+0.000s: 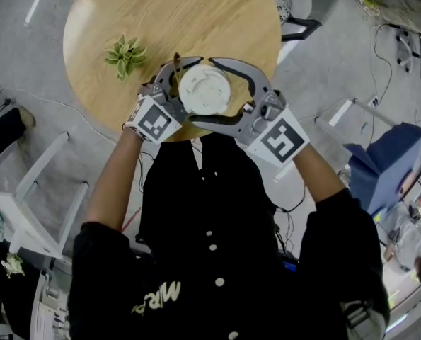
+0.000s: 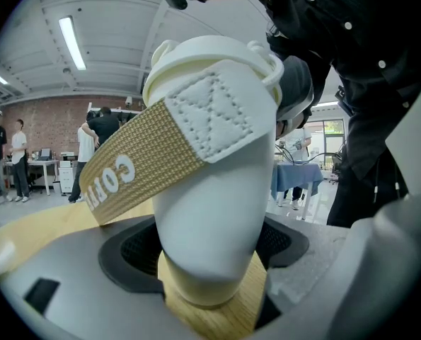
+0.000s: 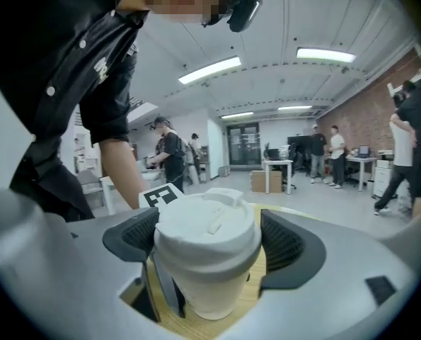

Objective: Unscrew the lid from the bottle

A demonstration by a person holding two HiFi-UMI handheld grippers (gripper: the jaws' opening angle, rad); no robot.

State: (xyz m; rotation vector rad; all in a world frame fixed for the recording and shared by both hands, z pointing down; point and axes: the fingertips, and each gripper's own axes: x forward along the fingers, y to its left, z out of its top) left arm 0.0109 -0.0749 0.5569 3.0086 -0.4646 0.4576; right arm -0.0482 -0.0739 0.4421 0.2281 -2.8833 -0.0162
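Note:
A white bottle [image 2: 210, 211] with a woven tan carry strap [image 2: 132, 168] stands on the near edge of the round wooden table [image 1: 168, 13]. Its white lid [image 1: 204, 88] faces up between both grippers. My left gripper [image 2: 210, 253] is shut on the bottle's lower body, a dark pad pressing on each side. My right gripper [image 3: 206, 250] comes in from the opposite side, higher up. Its ribbed pads touch the rim of the lid [image 3: 206, 229] on both sides. In the head view the left gripper [image 1: 187, 89] and right gripper [image 1: 203, 91] wrap the bottle from left and right.
A small green plant [image 1: 125, 54] lies on the table to the left of the bottle. White furniture [image 1: 26, 211] stands on the floor at the left, and a blue-covered object [image 1: 387, 161] at the right. People and desks fill the background of the room.

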